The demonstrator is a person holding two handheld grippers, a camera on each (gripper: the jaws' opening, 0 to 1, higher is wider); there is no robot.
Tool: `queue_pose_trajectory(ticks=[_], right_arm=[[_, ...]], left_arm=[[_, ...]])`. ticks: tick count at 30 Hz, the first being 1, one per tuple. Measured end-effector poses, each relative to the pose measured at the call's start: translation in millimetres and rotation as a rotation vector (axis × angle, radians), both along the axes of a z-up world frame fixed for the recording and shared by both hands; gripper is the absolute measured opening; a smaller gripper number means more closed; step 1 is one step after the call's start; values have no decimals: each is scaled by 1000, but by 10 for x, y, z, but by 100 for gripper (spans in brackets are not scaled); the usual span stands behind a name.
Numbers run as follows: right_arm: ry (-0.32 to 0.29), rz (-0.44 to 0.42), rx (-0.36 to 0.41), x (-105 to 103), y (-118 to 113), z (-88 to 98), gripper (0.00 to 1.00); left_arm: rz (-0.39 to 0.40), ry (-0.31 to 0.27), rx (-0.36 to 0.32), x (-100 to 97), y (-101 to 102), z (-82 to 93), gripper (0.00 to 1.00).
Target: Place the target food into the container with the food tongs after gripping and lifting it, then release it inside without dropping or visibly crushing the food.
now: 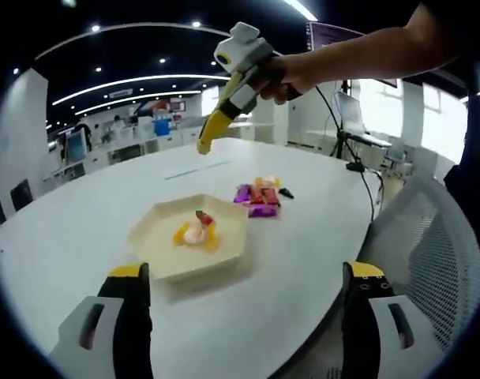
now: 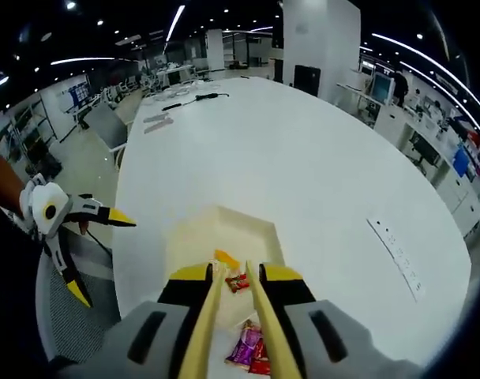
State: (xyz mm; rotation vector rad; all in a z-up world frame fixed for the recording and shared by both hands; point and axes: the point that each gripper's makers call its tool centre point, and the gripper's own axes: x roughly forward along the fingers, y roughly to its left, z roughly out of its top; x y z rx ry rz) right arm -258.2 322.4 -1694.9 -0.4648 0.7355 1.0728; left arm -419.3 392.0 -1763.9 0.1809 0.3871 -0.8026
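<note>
Open room: the white surface (image 2: 319, 181) lies bare across the right gripper view's upper middle.
Obstacles: tray (image 1: 157, 237) at centre, wrappers (image 1: 260, 197) just right, mesh chair (image 1: 437, 253) at right edge.

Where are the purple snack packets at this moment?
In the left gripper view, the purple snack packets lie on the white table, just beyond the white tray and to its right.

A large white oval table (image 1: 303, 260) carried everything. On it sat a pale hexagonal container (image 1: 189, 237), with a small heap of bright wrapped snacks (image 1: 260, 197) just beside it.
</note>
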Motion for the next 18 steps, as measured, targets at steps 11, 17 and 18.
queue_pose_trajectory(ticks=[11,17,18], right_arm=[[-68,47,35,-51,-221,267,23],[-98,84,11,-197,-534,312,24],[-97,81,14,-209,-579,309,24]], left_arm=[[-3,-1,35,-6,31,-58,99],[-4,-20,90,23,59,-84,99],[2,-12,91,16,68,-95,99]])
